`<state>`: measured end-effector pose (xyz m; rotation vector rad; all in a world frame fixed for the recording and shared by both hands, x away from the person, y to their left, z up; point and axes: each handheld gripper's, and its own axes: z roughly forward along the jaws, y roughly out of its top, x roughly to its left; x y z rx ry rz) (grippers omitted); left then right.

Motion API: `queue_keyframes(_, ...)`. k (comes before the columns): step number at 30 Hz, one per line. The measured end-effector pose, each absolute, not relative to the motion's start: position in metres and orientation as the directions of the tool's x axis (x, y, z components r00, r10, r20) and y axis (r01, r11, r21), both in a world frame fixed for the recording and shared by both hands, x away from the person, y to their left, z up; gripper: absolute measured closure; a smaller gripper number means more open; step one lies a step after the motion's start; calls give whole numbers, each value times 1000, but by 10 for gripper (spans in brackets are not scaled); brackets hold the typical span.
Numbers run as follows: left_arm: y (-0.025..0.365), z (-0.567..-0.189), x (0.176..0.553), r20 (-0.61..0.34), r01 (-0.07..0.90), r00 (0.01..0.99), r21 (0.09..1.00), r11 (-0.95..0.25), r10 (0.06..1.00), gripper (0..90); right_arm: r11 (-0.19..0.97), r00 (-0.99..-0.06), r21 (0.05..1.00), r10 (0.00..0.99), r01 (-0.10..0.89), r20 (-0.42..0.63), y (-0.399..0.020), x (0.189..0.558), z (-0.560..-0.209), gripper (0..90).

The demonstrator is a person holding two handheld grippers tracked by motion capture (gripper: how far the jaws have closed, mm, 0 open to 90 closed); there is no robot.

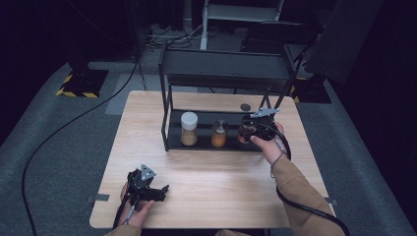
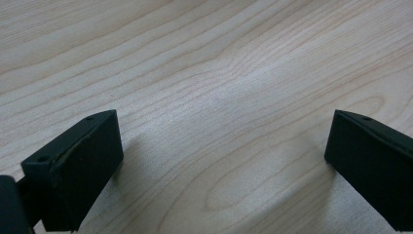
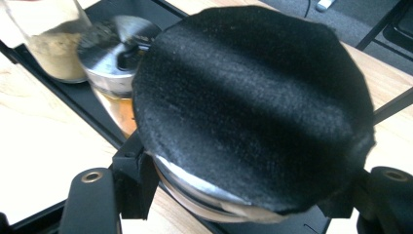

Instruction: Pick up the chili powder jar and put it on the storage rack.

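1. While the right gripper [image 1: 248, 129] reaches into the lower shelf of the black rack [image 1: 169, 110] at the far side of the wooden table [image 1: 147, 123], its jaws stand clamped on the black-lidded jar [image 3: 253, 102], one jaw at each side just under the lid.
2. Seen in the right gripper view, that jar has a broad black lid over a silver rim and glass, and it sits at the right end of the shelf.
3. Just beside it, toward the middle of the shelf, stands a jar with a silver lid [image 3: 114, 48] holding orange powder.
4. Farther along, at the left end of the row, stands a taller jar with a white cap [image 1: 189, 129] holding tan powder.
5. From above, the three jars stand in one row on the lower shelf, the clamped one partly hidden by the right gripper and the hand [image 1: 268, 142] that bears it.
6. At the near left of the table, the left gripper [image 1: 160, 191] lies low over the bare wood, held in the person's left hand [image 1: 137, 209], well apart from the rack.
7. Its jaws stand wide apart in the left gripper view, with nothing but wood grain between them.
8. A small dark round thing [image 1: 245, 106] lies on the table behind the rack; what it is cannot be told.
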<state>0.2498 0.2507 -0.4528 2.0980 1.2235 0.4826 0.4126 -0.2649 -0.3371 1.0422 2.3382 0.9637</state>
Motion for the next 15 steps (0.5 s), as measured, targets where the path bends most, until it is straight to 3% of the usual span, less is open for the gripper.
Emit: queue_keyframes(15,251,-453,250,-10,629,495,694,-350,869,3,436,-603,717,797,544,-28,-259,428,-367,313)
